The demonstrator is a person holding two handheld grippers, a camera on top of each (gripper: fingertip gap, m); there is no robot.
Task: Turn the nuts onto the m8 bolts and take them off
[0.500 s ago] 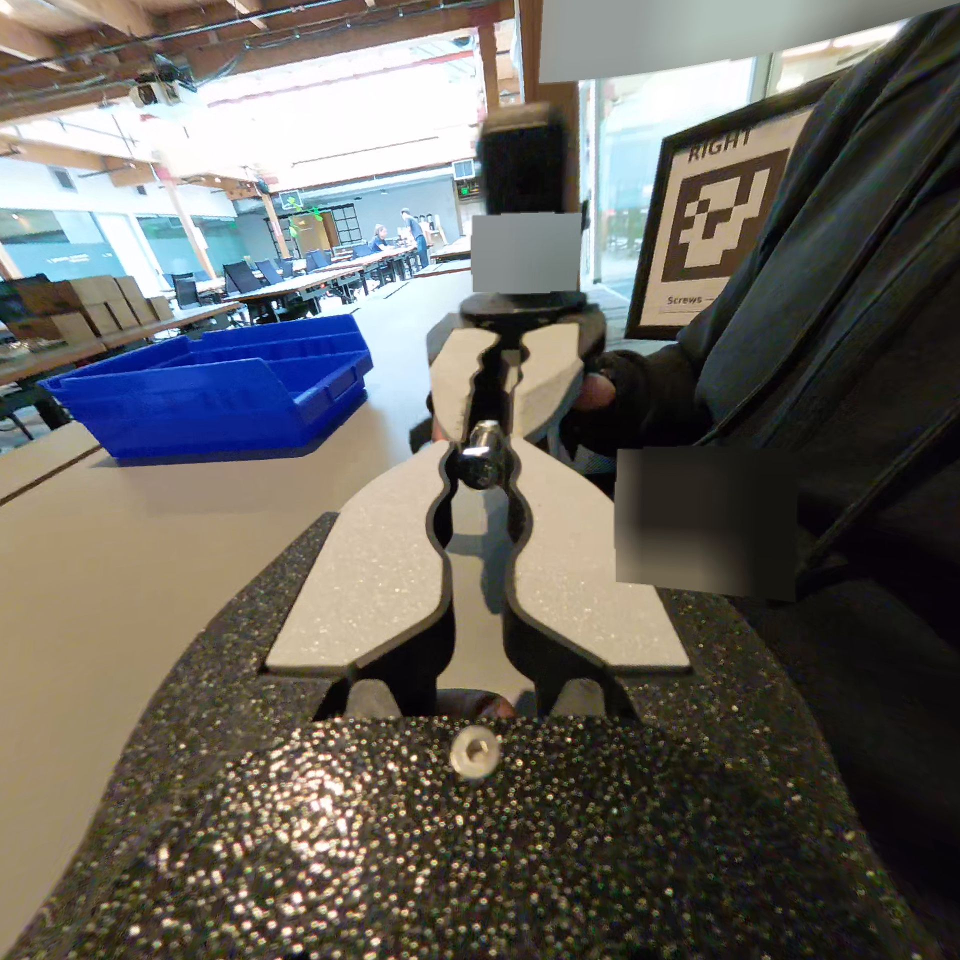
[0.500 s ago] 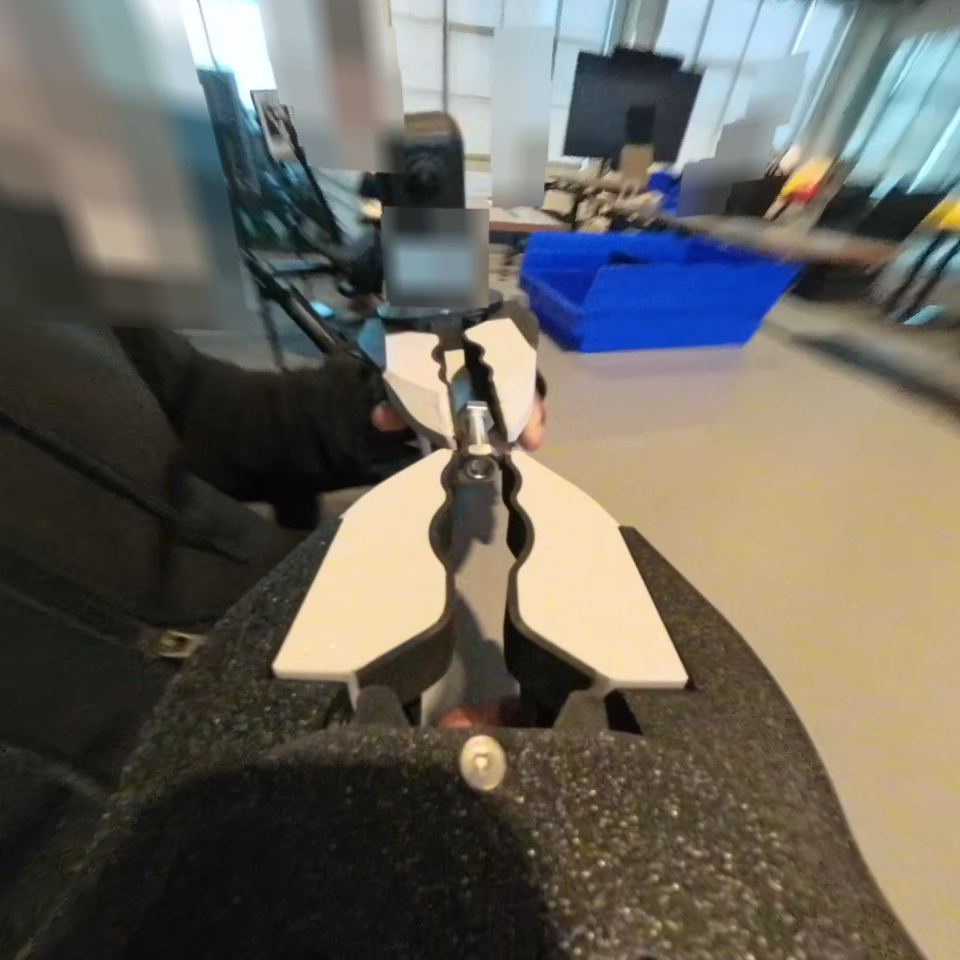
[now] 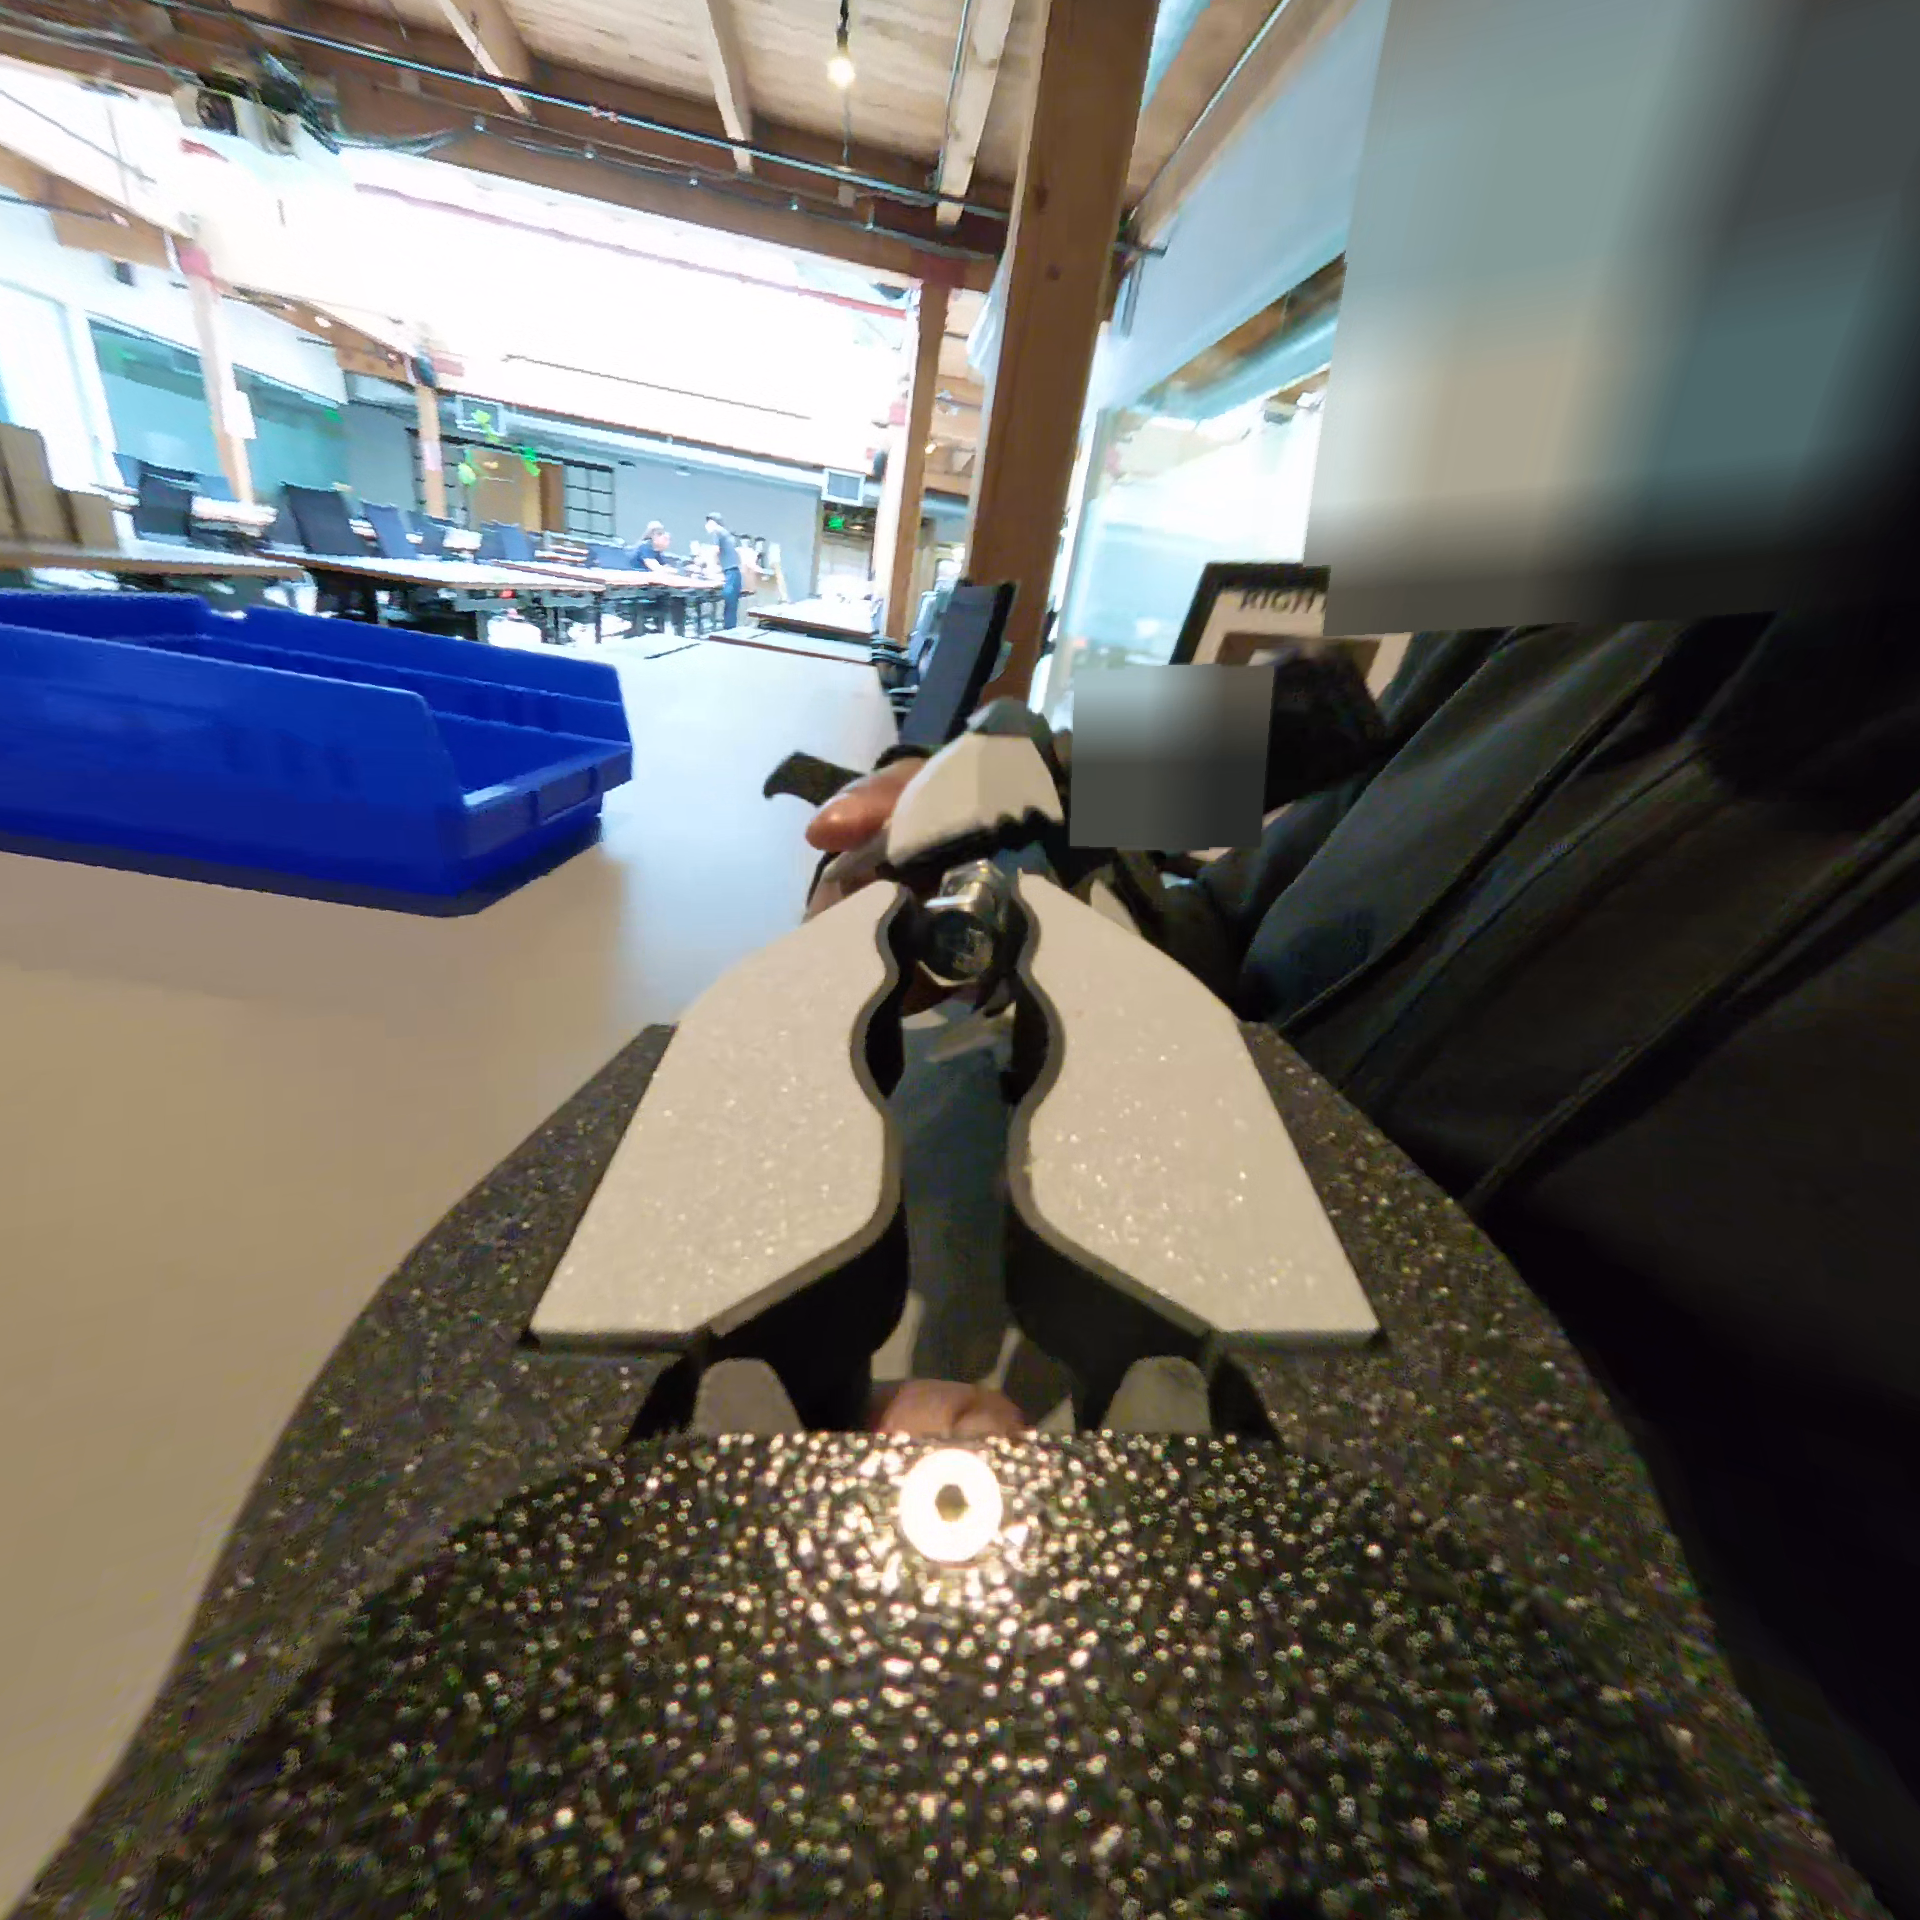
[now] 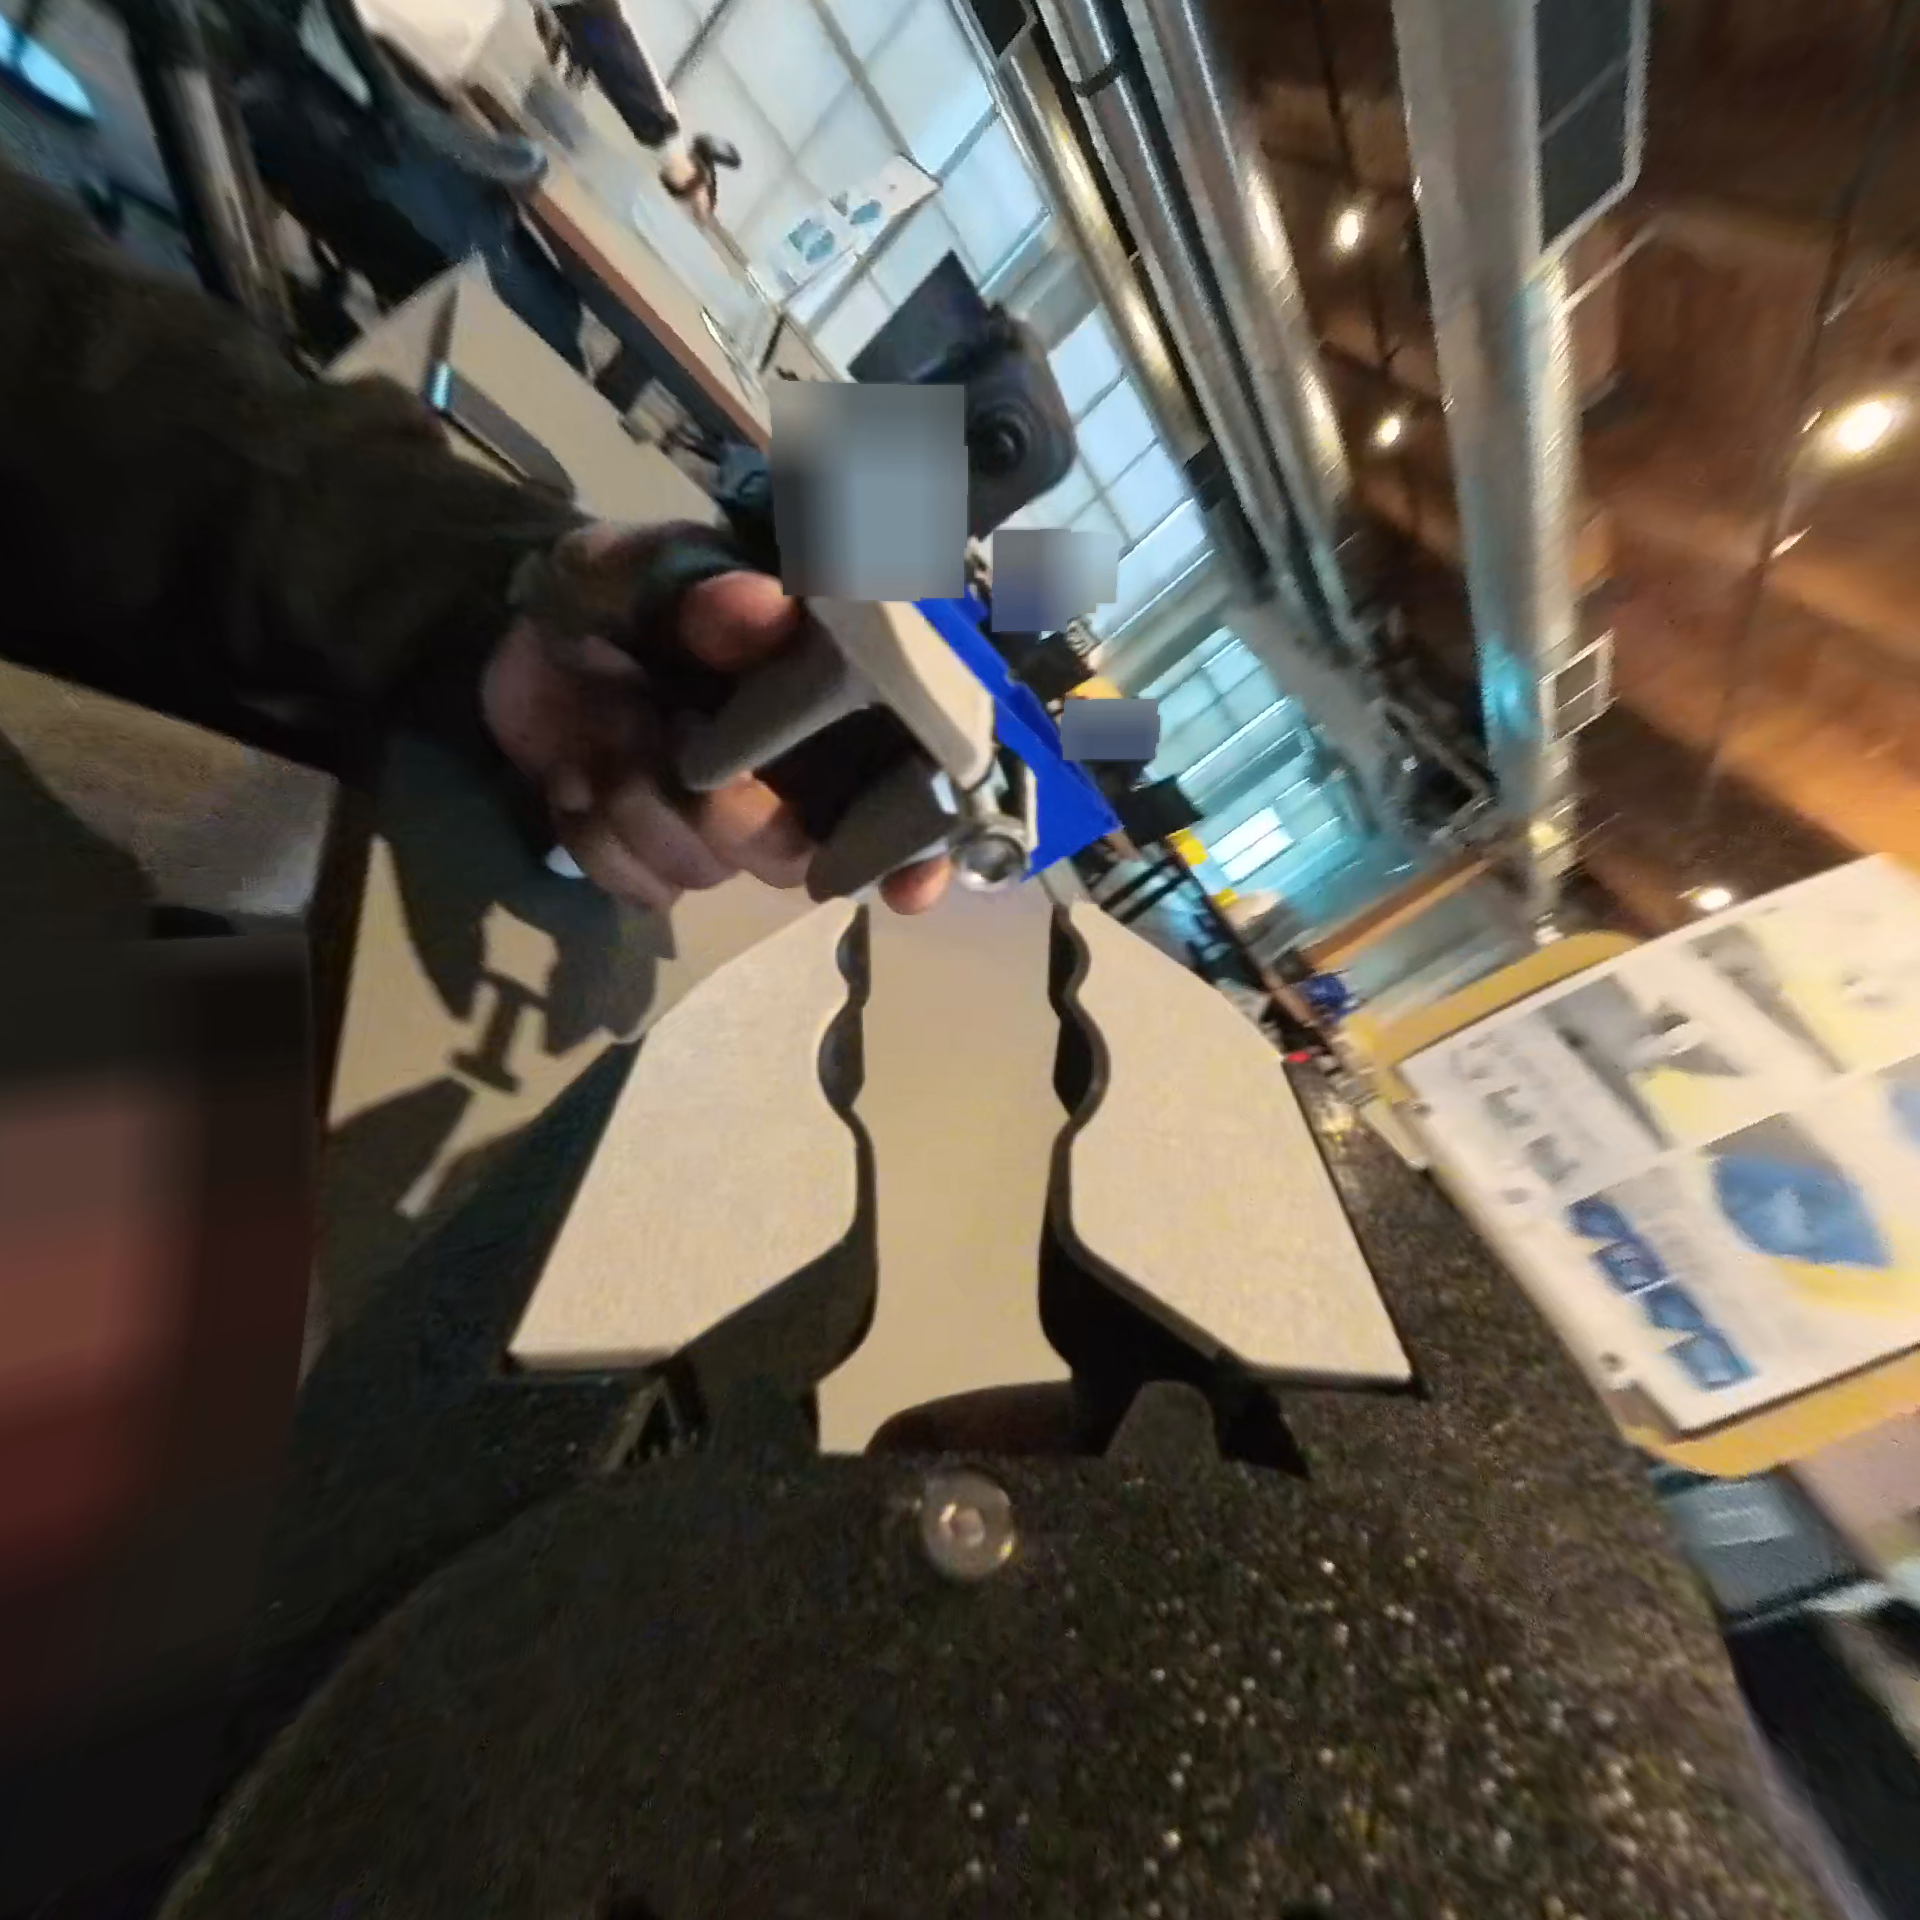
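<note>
Left wrist view: the left tongs [image 3: 961, 920] are pressed together on the hex head of the bolt [image 3: 956, 940], at the centre of the frame, held clear above the pale worktop [image 3: 260, 1091]; the shank points away from the camera toward the right tongs [image 3: 961, 821], which sit just past it and are tilted; a blue bin [image 3: 312, 748] stands at the left edge. The shank is almost wholly hidden behind the head, so the amount of thread taken up cannot be read here, and the far tongs' tips are masked by the bolt and a fingertip.

Right wrist view: the frame is rolled well over; the right tongs [image 4: 956, 925] are spread, with nothing between them; just above their tips is a bright ring [image 4: 987, 857], probably the nut on the bolt's end, at the nose of the left tongs [image 4: 904, 748], which a hand [image 4: 623, 748] grips. Printed sheets [image 4: 1662, 1164] lie at the right edge; the background is smeared with blur.

This looks like a re-grip between turns. To do it well, keep the left tongs firm and still; bring the spread tongs square onto two flats of the nut, in line with the shank; close before twisting, or the nut may slip.
</note>
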